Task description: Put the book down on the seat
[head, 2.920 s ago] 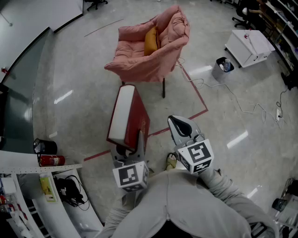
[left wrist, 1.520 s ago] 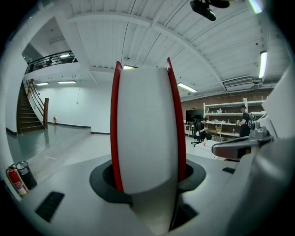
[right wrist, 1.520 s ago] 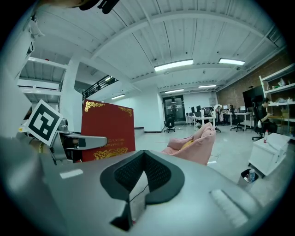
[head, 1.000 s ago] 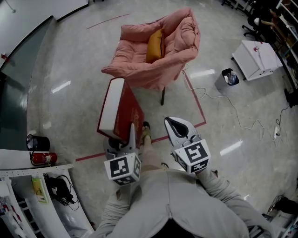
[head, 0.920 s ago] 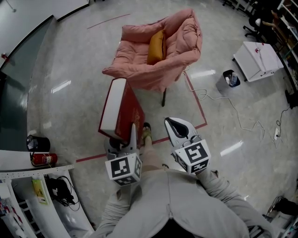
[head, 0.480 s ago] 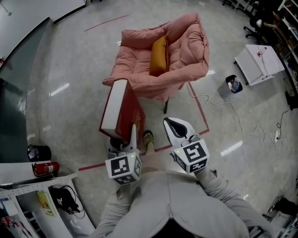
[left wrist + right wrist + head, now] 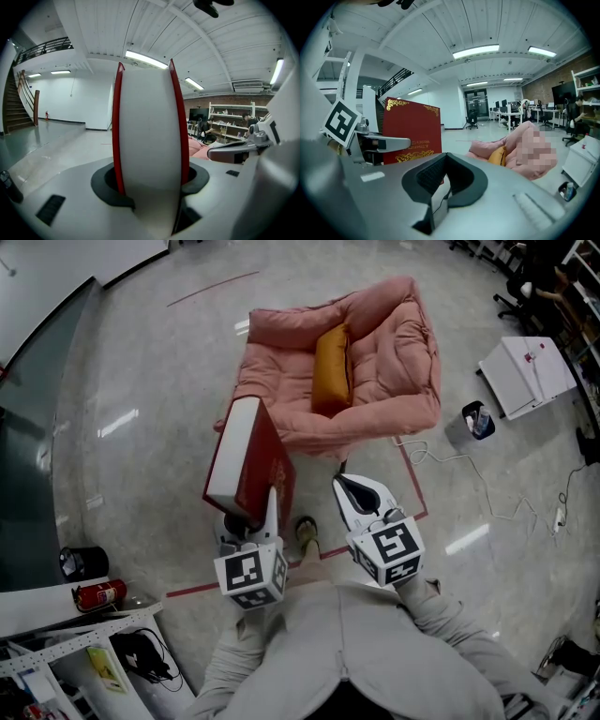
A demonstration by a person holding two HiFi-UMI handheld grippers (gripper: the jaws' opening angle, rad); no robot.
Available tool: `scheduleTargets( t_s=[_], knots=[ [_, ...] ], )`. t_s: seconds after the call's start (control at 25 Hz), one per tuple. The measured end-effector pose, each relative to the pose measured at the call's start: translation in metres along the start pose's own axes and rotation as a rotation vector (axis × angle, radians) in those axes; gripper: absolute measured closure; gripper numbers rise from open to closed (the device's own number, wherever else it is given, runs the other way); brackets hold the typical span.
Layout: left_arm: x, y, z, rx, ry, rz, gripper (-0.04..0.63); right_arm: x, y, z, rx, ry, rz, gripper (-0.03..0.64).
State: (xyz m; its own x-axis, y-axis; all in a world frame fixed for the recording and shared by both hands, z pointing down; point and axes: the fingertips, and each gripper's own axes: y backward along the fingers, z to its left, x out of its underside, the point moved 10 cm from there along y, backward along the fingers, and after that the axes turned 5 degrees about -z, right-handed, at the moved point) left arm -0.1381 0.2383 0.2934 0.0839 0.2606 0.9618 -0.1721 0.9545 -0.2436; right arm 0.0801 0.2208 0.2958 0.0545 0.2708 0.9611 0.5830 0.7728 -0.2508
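Between the left gripper's (image 7: 251, 524) jaws the red book (image 7: 246, 457) is clamped upright, just short of the pink armchair's seat (image 7: 292, 395); the right gripper's (image 7: 359, 499) jaws are seen pressed together, empty.

The book (image 7: 246, 460) has a deep red cover with gold ornament and white page edges. The armchair (image 7: 394, 352) is pink, its cushion (image 7: 330, 368) mustard orange. Red tape lines (image 7: 214, 290) mark the grey floor (image 7: 141, 474).
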Motion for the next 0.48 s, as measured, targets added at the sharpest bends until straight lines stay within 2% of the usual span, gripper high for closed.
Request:
scheduleTargets(
  t_s=[0.48],
  knots=[
    [-0.017,-0.077,0.041,0.034,-0.008,0.032,0.353,-0.018,-0.088,-0.022,0.012,-0.008,0.01,0.617]
  ],
)
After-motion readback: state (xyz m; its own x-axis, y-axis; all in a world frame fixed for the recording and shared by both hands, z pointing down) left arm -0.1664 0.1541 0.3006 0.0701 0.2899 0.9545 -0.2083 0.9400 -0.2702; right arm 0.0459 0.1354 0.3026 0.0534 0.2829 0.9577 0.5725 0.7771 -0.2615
